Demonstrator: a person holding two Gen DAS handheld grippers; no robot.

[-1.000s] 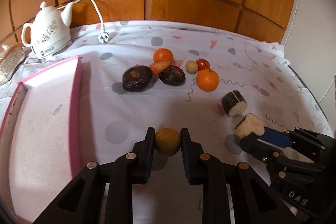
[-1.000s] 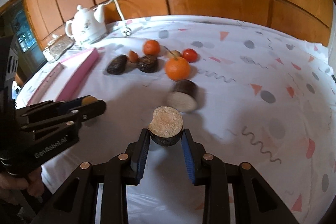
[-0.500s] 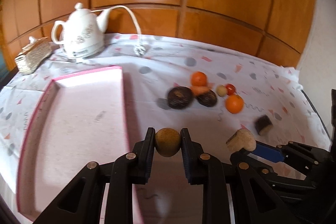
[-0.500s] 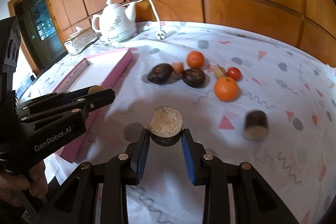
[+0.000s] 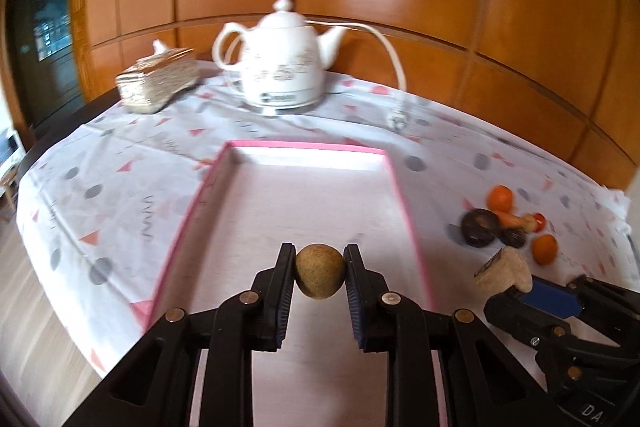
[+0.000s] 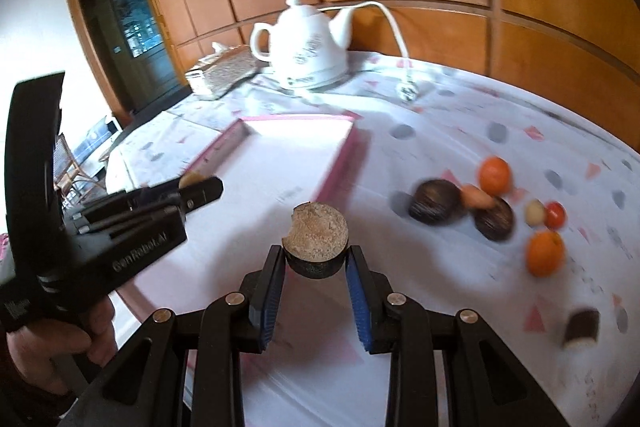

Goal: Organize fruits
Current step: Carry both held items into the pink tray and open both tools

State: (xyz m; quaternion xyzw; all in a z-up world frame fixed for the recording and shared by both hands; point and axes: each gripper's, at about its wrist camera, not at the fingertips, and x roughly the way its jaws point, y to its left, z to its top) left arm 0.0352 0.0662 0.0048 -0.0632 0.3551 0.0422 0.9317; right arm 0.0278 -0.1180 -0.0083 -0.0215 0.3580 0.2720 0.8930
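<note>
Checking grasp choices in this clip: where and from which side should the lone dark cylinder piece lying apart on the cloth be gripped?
The dark cylinder piece lies on its side, so come from above and close across its curved dark sides, mid-length. Nothing crowds it.

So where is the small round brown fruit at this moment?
The round brown fruit is clamped in the left tool, held over the near end of the pink tray, left of the right tool in the left wrist view.

Tan round fruit [image 5: 320, 275] above the pink tray [image 5: 404, 203] — dark cut fruit [image 6: 316, 243] beside it.
</note>
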